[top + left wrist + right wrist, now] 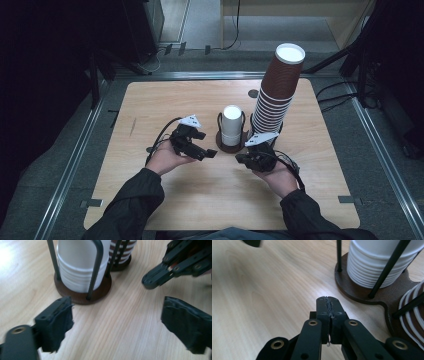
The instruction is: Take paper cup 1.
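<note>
A short stack of white paper cups (232,125) stands in a black wire holder on a round brown base (231,148) at mid table. Right of it rises a tall, leaning stack of brown cups (278,90). My left gripper (212,153) hovers just left of the holder; in the left gripper view its jaws (117,320) stand wide open over bare wood, facing the white cups (77,267). My right gripper (240,158) sits in front of the holder, and its pads (329,306) are pressed together with nothing between them, close to the base (352,290).
The wooden table (150,110) has a small dark round insert (253,93) near its far edge. Metal rails and cables run along the floor around it. The brown stack's rims (414,312) lie close to my right gripper's right side.
</note>
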Tool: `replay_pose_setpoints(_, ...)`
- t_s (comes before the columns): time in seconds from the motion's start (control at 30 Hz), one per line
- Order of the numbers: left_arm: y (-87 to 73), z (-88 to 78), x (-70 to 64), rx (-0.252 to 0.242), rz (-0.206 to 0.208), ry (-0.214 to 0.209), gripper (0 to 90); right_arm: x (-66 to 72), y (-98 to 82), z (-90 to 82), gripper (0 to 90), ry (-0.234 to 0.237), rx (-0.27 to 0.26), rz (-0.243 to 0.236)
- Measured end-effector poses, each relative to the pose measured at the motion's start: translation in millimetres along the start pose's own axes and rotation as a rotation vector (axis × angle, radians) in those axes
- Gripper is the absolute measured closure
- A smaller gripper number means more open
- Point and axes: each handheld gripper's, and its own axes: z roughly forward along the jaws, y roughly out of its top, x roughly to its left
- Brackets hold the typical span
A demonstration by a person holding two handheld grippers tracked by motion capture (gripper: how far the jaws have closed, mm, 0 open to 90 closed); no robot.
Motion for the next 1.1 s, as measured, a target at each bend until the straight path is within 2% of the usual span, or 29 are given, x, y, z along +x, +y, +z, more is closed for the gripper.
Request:
replay_pose_setpoints(0.1,3.8,0.7,1.0,0.004,0.006,0.003,9.2,-0.1,1.7,2.9,89.6,-0.006,-0.006,0.017)
replay_pose_setpoints(0.2,11.6,1.9,1.8,0.019,0.027,0.002,9.6,0.7,6.6,7.9,89.6,-0.019,-0.034,0.043)
replay_pose_setpoints(0.4,26.3,1.5,6.4,0.017,0.041,0.011,11.6,-0.8,11.4,17.6,89.9,-0.046,-0.038,0.092)
replay_pose_setpoints(0.43,26.3,1.5,6.4,0.017,0.041,0.011,12.1,-0.8,11.4,17.6,89.9,-0.046,-0.038,0.092)
replay_pose_setpoints(0.47,32.0,0.2,7.5,0.017,0.064,0.03,13.1,-1.2,11.7,19.1,89.9,-0.062,-0.056,0.095)
replay_pose_setpoints(0.67,51.2,0.6,14.1,0.029,0.065,0.02,14.2,-5.2,14.2,22.7,89.9,-0.101,-0.08,0.128)
replay_pose_setpoints(0.8,63.4,2.1,17.2,0.035,0.08,0.019,14.4,-5.8,16.3,25.6,89.8,-0.119,-0.087,0.14)
replay_pose_setpoints(0.97,75.4,8.8,18.2,0.064,0.112,0.035,15.8,-3.7,18.7,28.9,89.8,-0.153,-0.11,0.152)
replay_pose_setpoints(1.1,83.3,15.4,21.4,0.07,0.109,0.032,15.8,-1.5,21.3,31.7,89.8,-0.179,-0.129,0.158)
